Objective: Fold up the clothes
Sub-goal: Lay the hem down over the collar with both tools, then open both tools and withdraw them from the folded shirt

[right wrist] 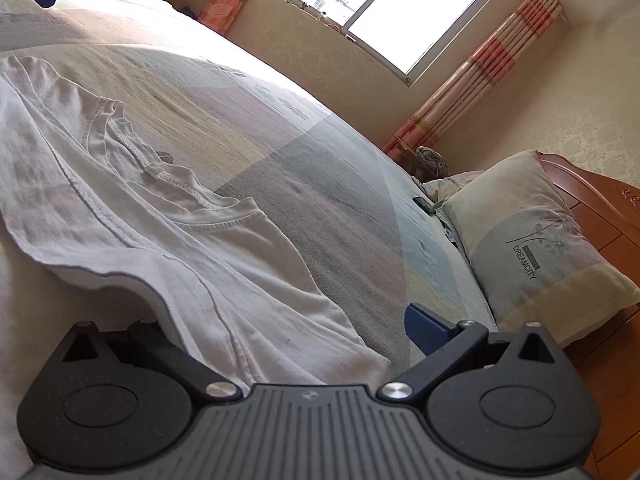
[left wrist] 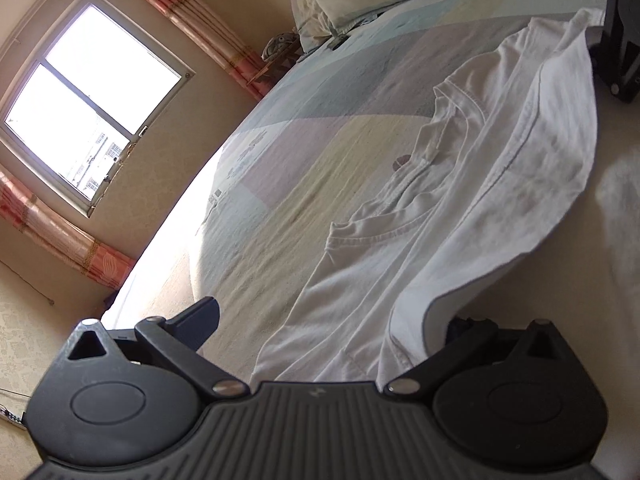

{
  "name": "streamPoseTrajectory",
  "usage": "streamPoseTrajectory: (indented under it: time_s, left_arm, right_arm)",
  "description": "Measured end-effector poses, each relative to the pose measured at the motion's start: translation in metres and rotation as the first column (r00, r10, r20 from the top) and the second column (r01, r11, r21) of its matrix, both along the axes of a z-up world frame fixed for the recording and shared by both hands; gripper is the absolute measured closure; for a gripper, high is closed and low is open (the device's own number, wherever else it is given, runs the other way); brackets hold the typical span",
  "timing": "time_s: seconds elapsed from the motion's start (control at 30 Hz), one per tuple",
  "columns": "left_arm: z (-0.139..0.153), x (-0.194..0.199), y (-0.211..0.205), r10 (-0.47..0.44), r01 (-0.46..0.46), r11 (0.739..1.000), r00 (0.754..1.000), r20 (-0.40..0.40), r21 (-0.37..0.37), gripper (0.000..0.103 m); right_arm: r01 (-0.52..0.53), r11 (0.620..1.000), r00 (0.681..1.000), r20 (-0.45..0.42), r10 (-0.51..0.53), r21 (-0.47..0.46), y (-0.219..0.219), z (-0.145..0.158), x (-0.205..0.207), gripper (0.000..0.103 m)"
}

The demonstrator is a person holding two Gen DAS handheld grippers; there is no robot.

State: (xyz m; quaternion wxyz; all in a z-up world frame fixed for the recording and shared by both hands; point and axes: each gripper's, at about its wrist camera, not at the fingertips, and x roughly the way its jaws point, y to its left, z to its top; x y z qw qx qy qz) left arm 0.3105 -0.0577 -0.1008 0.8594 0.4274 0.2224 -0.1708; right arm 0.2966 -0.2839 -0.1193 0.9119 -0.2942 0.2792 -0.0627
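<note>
Now spread wide, both: left gripper and right gripper, white cotton T-shirt draped between fingers.
Lying on pastel patchwork bedspread; far-right pillow reading "DREAMCITY".

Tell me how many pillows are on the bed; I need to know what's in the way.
2: a printed pillow leaning on the wooden headboard, and a second pillow partly hidden behind it. More may lie out of view.
</note>
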Motion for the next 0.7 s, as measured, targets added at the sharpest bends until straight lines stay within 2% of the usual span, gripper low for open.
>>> streamPoseTrajectory:
  time_s: [0.17, 0.23, 0.33, 0.43, 0.57, 0.63, 0.7]
  left_arm:
    - [0.010, -0.019, 0.009, -0.026, 0.021, 0.997, 0.997, -0.072, -0.081, 0.000]
    - [0.013, -0.014, 0.009, -0.006, -0.001, 0.995, 0.998, -0.070, -0.096, 0.000]
    - [0.023, 0.003, 0.009, 0.021, -0.030, 0.988, 0.998, -0.065, -0.152, 0.000]
    - [0.028, 0.032, 0.007, 0.052, -0.066, 0.979, 0.996, -0.076, -0.192, 0.000]
    - [0.031, 0.068, 0.005, 0.100, -0.128, 0.966, 0.986, -0.132, -0.226, 0.000]
    - [0.040, 0.071, 0.007, 0.084, -0.124, 0.953, 0.985, -0.152, -0.276, 0.000]
    - [0.054, 0.062, 0.010, 0.055, -0.094, 0.946, 0.990, -0.132, -0.312, 0.000]
  right_arm:
    - [-0.021, 0.998, 0.999, -0.023, 0.022, 0.056, -0.005, 0.009, -0.037, 0.000]
    - [-0.012, 0.999, 0.999, -0.029, 0.013, 0.049, -0.009, 0.007, -0.040, 0.000]
    - [0.019, 0.999, 0.999, -0.030, -0.017, 0.040, -0.016, 0.009, -0.029, 0.000]
    - [0.020, 0.998, 1.000, 0.007, -0.021, 0.056, -0.022, 0.019, -0.011, 0.000]
    - [0.047, 0.997, 0.998, 0.029, -0.049, 0.061, -0.033, 0.025, 0.021, 0.000]
    - [0.067, 0.995, 0.997, 0.026, -0.069, 0.070, -0.039, 0.029, 0.035, 0.000]
    - [0.072, 0.993, 0.996, 0.038, -0.076, 0.093, -0.042, 0.037, 0.035, 0.000]
